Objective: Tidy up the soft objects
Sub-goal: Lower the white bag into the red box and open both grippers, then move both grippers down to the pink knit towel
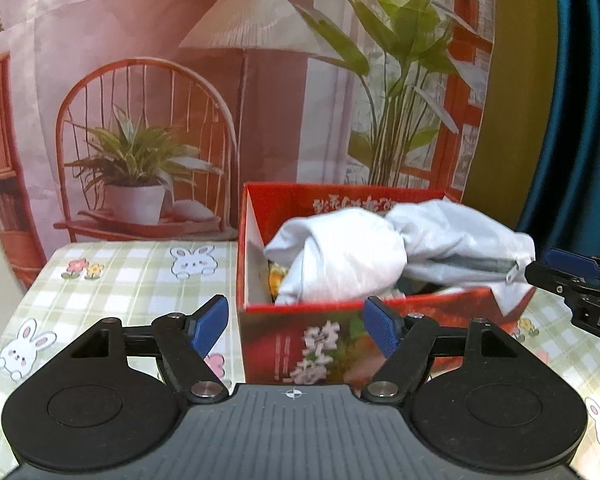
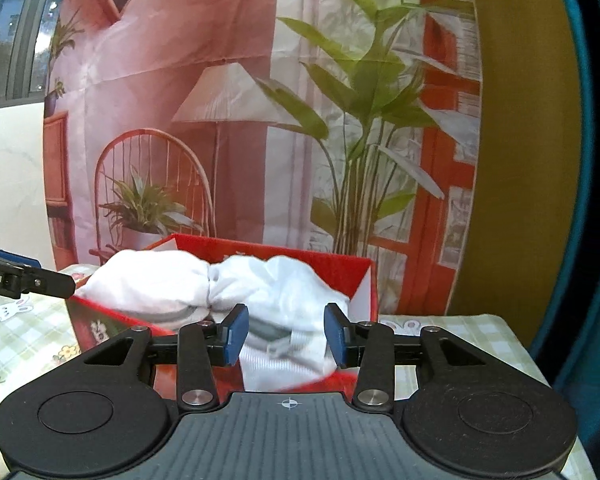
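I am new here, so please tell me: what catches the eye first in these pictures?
A white garment bulges out of a red box on the bunny-print tablecloth. Its end hangs over the box's rim between the right gripper's pads. Behind hangs a backdrop printed with a lamp, chair and plants.

Printed backdrop (image 1: 172, 80) of chair, lamp and plants filling the upper frame; green checked tablecloth (image 1: 132, 276) with rabbits at lower left; teal curtain (image 1: 580, 100) along the right edge
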Tool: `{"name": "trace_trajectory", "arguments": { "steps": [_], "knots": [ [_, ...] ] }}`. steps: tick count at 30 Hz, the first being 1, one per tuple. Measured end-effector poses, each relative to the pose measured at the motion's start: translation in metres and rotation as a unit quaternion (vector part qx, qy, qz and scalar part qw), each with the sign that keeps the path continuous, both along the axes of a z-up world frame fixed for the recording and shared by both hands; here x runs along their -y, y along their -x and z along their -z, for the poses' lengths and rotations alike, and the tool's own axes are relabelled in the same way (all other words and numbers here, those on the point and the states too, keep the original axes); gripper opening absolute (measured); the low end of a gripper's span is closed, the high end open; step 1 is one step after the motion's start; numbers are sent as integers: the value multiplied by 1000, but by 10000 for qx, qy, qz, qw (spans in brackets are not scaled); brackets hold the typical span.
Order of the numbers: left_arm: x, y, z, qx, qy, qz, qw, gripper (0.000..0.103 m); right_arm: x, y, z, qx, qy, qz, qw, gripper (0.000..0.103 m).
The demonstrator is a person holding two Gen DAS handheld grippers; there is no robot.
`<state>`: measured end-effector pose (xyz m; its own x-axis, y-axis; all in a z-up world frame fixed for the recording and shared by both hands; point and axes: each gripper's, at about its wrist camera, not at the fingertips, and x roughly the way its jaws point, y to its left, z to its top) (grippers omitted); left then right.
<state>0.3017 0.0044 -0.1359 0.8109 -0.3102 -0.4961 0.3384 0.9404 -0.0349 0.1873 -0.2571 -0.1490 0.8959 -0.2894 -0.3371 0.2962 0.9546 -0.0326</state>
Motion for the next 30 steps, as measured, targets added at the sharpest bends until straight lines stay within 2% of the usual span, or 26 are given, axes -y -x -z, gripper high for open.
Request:
{"name": "trace_trajectory", "arguments": {
  "steps": [7, 17, 23, 30],
  "knots": [
    [5, 3, 23, -222, -83, 56, 9997, 77, 1, 22, 23, -41, -167, 184, 9997, 42],
    [9, -6, 61, -712, -156, 62, 9973, 77, 9, 21, 77, -647, -566, 472, 9952, 45],
    [17, -7, 82, -936, -259, 161, 9951, 77, 8, 15, 100, -873, -798, 577, 9913, 54],
    [16, -12, 107, -1257, -359, 111, 9914, 77, -7, 8, 116, -1206, -818, 492, 9881, 59]
  ]
}}
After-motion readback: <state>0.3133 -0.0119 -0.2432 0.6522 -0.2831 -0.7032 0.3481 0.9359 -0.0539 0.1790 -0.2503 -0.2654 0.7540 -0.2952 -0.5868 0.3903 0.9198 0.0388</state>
